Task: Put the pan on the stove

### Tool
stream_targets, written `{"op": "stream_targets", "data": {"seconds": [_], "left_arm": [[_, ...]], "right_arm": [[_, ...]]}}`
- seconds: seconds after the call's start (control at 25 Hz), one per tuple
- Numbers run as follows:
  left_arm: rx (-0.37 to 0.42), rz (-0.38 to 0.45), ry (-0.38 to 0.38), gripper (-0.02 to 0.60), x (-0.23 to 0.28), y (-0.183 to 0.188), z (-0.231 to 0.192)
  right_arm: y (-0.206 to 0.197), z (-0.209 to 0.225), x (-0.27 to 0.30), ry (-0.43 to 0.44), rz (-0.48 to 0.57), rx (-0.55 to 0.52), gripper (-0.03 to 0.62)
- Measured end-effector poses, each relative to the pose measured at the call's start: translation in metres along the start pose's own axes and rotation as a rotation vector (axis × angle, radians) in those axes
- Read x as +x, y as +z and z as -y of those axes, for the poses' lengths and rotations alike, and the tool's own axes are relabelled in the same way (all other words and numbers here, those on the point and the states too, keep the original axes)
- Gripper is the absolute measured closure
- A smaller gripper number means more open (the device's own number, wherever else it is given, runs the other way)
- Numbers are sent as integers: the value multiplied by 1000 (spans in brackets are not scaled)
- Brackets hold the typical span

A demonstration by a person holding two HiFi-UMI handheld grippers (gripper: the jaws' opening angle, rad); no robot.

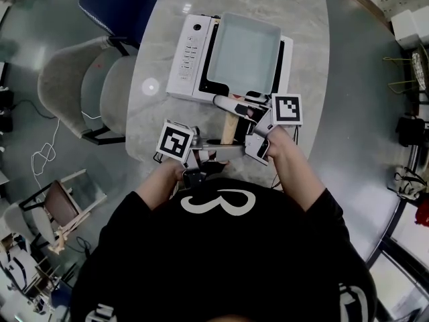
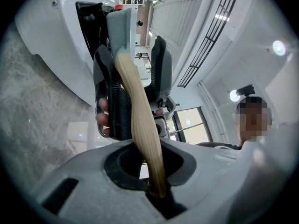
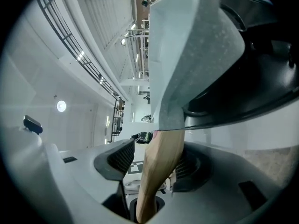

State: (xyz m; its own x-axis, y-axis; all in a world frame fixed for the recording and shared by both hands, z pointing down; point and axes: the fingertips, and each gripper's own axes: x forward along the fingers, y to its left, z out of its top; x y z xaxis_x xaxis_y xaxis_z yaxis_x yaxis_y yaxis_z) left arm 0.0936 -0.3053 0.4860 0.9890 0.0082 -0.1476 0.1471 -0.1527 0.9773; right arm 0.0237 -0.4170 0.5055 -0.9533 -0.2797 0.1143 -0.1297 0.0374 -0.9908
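A square pale-green pan point(image 1: 244, 52) sits on the white stove point(image 1: 190, 52) on the marble table point(image 1: 305, 19). Its wooden handle point(image 1: 229, 129) points toward me. My left gripper point(image 1: 218, 144) is shut on the handle's near end; in the left gripper view the handle point(image 2: 140, 120) runs from the jaws up to the pan point(image 2: 122, 24). My right gripper point(image 1: 242, 111) stands open around the handle close to the pan. In the right gripper view the handle point(image 3: 163, 167) lies between the spread black pads point(image 3: 119, 157), with a gap on the left side.
The stove's control panel point(image 1: 191, 45) faces left. A grey chair point(image 1: 80, 89) and a blue chair point(image 1: 114, 2) stand at the table's left side. A small wooden frame point(image 1: 60, 203) and cables lie on the floor at lower left.
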Motion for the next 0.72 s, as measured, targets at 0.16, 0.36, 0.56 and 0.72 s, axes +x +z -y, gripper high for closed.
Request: {"op": "stream_targets", "data": {"seconds": [0.16,0.36,0.56,0.72], "left_arm": [[24,-1,4,535,-2,0,1],[53,46,-6,473,-3,6,4],[28,143,-83,373,-15,26,14],[46,163,-84,354,-21,28,17]], "right_arm": [[-1,-3,1,41,4,-10,368],[-1,-3,-7,41,13,-49,349],[-7,-2,-13,55,13,-99,345],[-11,-3,-19,65,18,-111,345]]}}
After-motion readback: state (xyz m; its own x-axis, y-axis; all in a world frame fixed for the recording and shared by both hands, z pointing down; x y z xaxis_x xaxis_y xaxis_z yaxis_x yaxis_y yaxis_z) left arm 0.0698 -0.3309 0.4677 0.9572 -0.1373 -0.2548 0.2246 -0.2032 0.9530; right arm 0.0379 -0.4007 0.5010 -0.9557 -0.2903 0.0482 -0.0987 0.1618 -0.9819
